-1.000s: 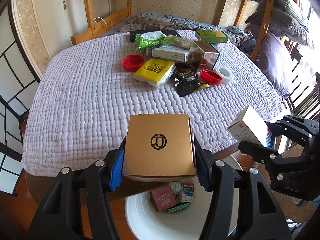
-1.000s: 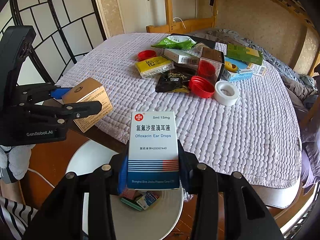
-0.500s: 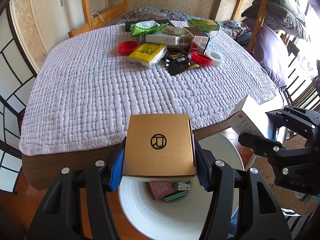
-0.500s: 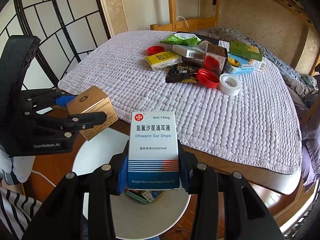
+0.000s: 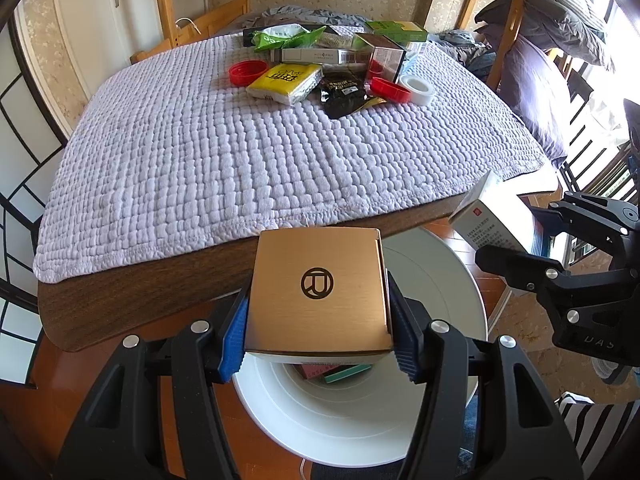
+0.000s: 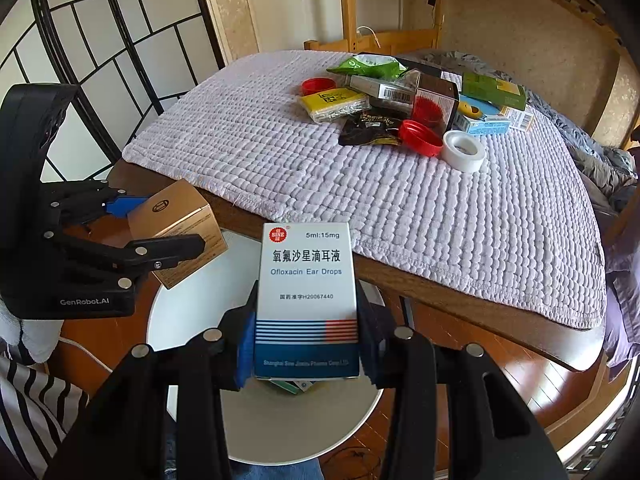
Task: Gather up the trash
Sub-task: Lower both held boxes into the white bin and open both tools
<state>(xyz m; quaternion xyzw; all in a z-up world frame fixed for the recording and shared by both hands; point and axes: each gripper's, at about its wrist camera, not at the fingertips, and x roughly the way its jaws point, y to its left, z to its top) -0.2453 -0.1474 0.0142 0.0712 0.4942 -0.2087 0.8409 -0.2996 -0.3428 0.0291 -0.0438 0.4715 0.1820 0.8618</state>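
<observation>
The left gripper (image 5: 318, 328) clamps a brushed-gold cardboard box (image 5: 318, 288) between its fingers. The right gripper (image 6: 306, 340) squeezes a glossy white ear-drops carton (image 6: 307, 292); below both sits a round white bin (image 5: 360, 420).

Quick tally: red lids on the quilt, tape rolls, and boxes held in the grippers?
Red lids: 2 (one by the yellow pack, one by the tape)
White tape roll: 1
Held boxes: 2 (gold box in left gripper, ear drops box in right gripper)
Total: 5
</observation>
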